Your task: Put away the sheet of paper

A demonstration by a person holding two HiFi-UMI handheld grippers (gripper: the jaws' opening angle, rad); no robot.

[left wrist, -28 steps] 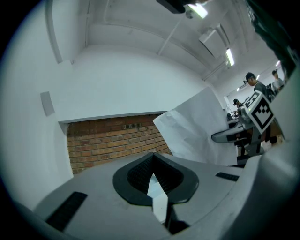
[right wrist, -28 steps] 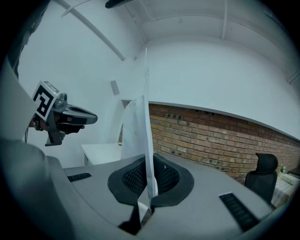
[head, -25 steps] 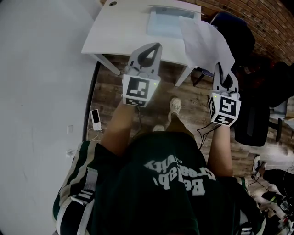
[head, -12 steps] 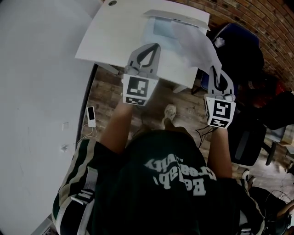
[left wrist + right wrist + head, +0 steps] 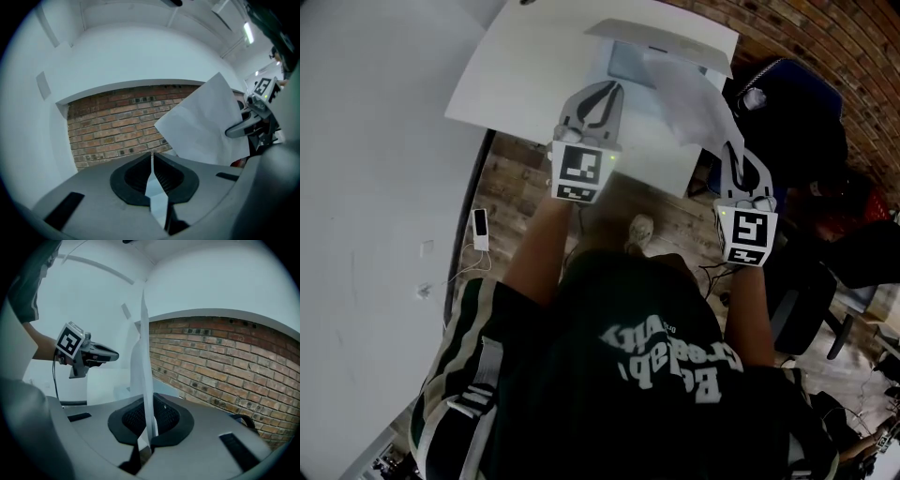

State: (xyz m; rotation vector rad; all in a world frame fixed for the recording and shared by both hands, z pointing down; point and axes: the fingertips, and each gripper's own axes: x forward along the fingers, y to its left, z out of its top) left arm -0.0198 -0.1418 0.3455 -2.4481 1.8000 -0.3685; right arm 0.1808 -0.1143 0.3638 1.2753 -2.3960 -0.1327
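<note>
- White sheet of paper (image 5: 689, 101) is pinched at one edge in the shut right claw (image 5: 731, 152). It rises edge-on from the pads above the right end of the white rectangular surface (image 5: 525, 70).
- Left claw (image 5: 602, 94) is closed with nothing in it, above the surface's near edge, apart from the sheet.
- Pale translucent flat tray (image 5: 626, 62) lies by the far edge, partly behind the sheet; its contents cannot be told.
- Open room lies over the surface's left half; a red brick wall (image 5: 825, 37) and a dark chair (image 5: 792, 112) crowd the right.
</note>
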